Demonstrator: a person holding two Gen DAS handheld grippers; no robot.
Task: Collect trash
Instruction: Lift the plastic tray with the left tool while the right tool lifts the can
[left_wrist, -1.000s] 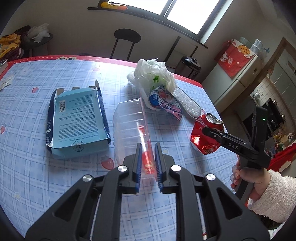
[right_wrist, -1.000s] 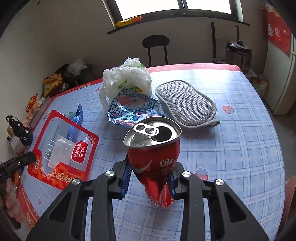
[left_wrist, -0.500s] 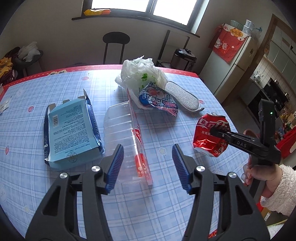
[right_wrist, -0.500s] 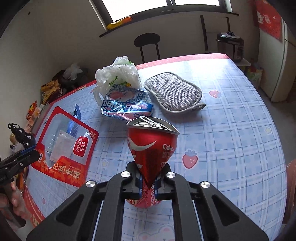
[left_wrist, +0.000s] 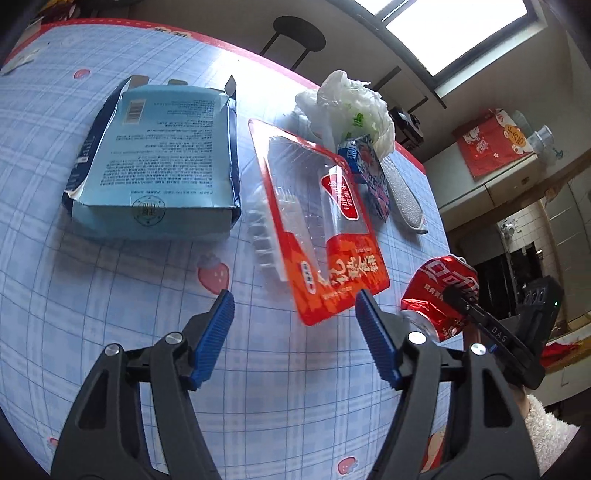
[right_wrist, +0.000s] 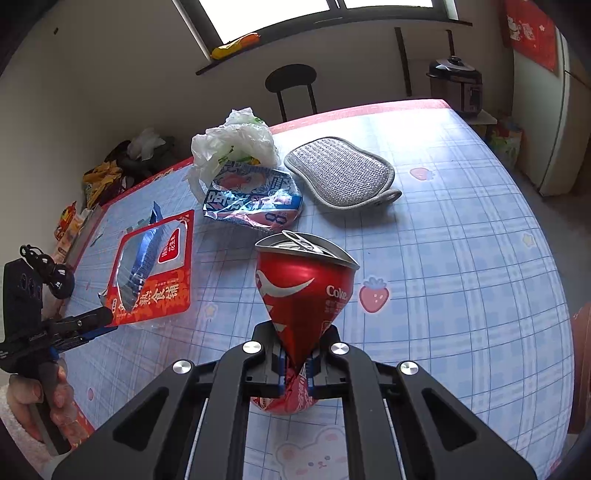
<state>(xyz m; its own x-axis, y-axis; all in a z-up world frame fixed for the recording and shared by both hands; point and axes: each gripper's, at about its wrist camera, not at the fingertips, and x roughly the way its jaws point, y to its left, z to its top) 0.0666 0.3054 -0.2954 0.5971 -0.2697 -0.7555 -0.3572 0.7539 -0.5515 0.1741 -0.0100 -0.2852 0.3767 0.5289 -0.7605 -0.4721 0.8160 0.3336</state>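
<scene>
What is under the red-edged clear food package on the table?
The red-edged package rests tilted on a clear ribbed plastic tray, which shows at its left edge; the rest beneath is covered.

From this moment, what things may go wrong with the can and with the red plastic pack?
1. The right gripper is shut on the cola can, pinching it low at a thin crushed waist; the wide top could tip or slip out.
2. The left gripper, whose jaws have just been opening, stands open with nothing between its pads. The red plastic pack is thin and seems partly raised off the tablecloth, so a grab may miss or slide it.
</scene>
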